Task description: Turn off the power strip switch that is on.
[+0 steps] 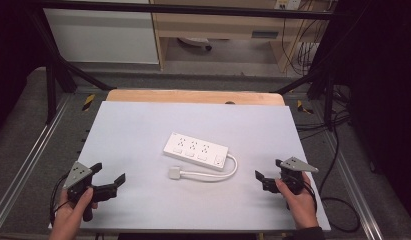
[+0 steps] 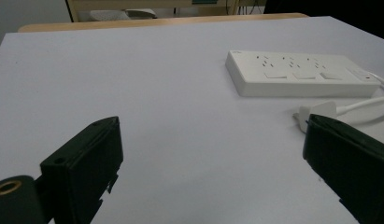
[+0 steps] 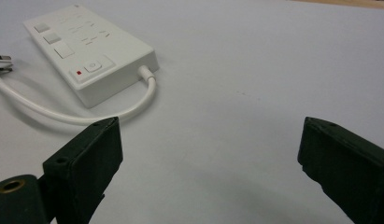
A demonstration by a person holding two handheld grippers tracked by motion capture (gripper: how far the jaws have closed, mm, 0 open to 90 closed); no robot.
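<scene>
A white power strip (image 1: 195, 150) lies flat in the middle of the white table surface (image 1: 143, 125). Its white cable (image 1: 232, 169) loops round to a plug (image 1: 173, 173) lying just in front of it. My left gripper (image 1: 109, 173) is at the front left, open and holding nothing, well apart from the strip. At the front right my right gripper (image 1: 268, 169) also stands open with nothing between its jaws. The left gripper view has the strip (image 2: 292, 74) and plug (image 2: 316, 112) ahead to the right of the gripper (image 2: 213, 154). In the right gripper view the strip (image 3: 89, 51) and cable (image 3: 77, 116) lie ahead to the left of the gripper (image 3: 210, 154).
A wooden table edge (image 1: 193, 96) shows behind the white surface. Metal frame rails (image 1: 23, 165) run along both sides. Black cables (image 1: 338, 200) lie on the floor at the right. A cabinet (image 1: 218, 30) stands behind the table.
</scene>
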